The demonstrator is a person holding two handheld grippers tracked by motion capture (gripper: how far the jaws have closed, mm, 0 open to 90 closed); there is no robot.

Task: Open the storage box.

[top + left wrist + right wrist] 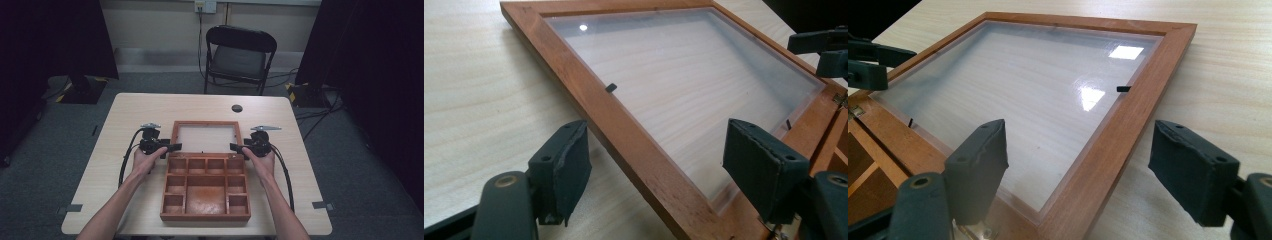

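Note:
A wooden compartment box [205,216] sits on the table with its hinged lid [205,123] laid flat behind it. The lid is a wooden frame [624,135] around a clear panel [684,75]. My left gripper [172,147] is at the lid's left rail near the hinge. Its jaws [659,150] stand open astride that rail, with neither pad touching it. My right gripper [235,146] mirrors it at the right rail [1128,125]. It [1083,145] is open too, one jaw over the panel [1013,85] and one outside the frame.
The light wooden table [125,125] has a dark round hole [237,108] behind the lid. A black folding chair [240,55] stands beyond the far edge. Dark curtains hang at both sides. Cables trail from each gripper along the forearms.

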